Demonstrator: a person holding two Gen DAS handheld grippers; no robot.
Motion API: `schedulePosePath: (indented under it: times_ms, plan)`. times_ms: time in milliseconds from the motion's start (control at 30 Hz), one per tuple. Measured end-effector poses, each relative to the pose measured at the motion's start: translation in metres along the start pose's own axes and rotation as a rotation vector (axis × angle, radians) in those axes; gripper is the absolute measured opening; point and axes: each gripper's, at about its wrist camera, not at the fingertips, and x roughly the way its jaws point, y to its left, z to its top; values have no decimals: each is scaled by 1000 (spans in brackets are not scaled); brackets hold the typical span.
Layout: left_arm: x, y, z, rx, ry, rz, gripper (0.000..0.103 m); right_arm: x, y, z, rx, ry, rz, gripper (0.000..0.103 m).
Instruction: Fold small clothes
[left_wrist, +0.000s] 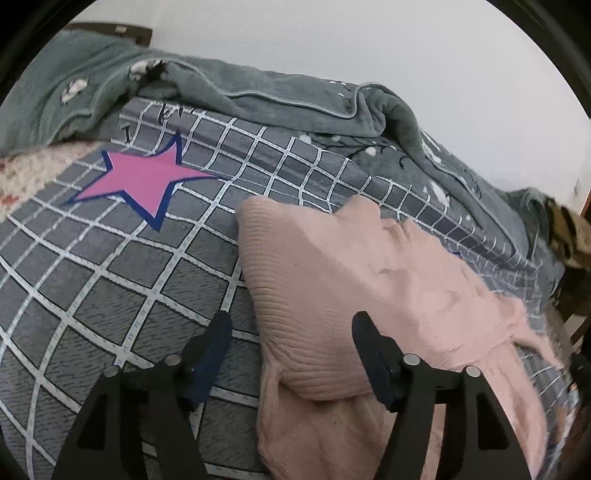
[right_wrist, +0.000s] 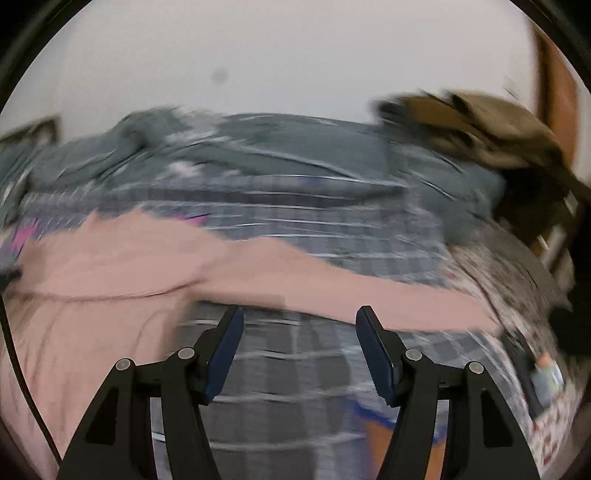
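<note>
Pink knit sweater (left_wrist: 354, 288) lies partly folded on the grey checked bedsheet (left_wrist: 110, 288), with the left gripper (left_wrist: 291, 332) and right gripper (right_wrist: 299, 325) both spread wide, holding nothing.

Ahead of my left gripper (left_wrist: 291, 325) lies the pink garment (left_wrist: 332, 280): ribbed knit cloth, matt, with a fuzzier nap toward its right side. Beneath it, the checked bed cover (left_wrist: 110, 280) is smooth printed fabric. Beyond, the grey-green blanket (left_wrist: 280, 99) is plush fleece. My gripper fingers (left_wrist: 373, 354) are matt black plastic.
</note>
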Motion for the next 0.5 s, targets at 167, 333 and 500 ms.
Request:
schedulePosePath:
  times_ms: [167,333,500]
  plan:
    - [2,1,0,-1,12,3,66,8,-104,-9,215,64,-38,62]
    - [3,-2,-1,18,13,18,68,34,-161,-25,334,94,-10,62]
    - [8,-11,-1,66,30,59,70,74,-179,-24,354,144,34,62]
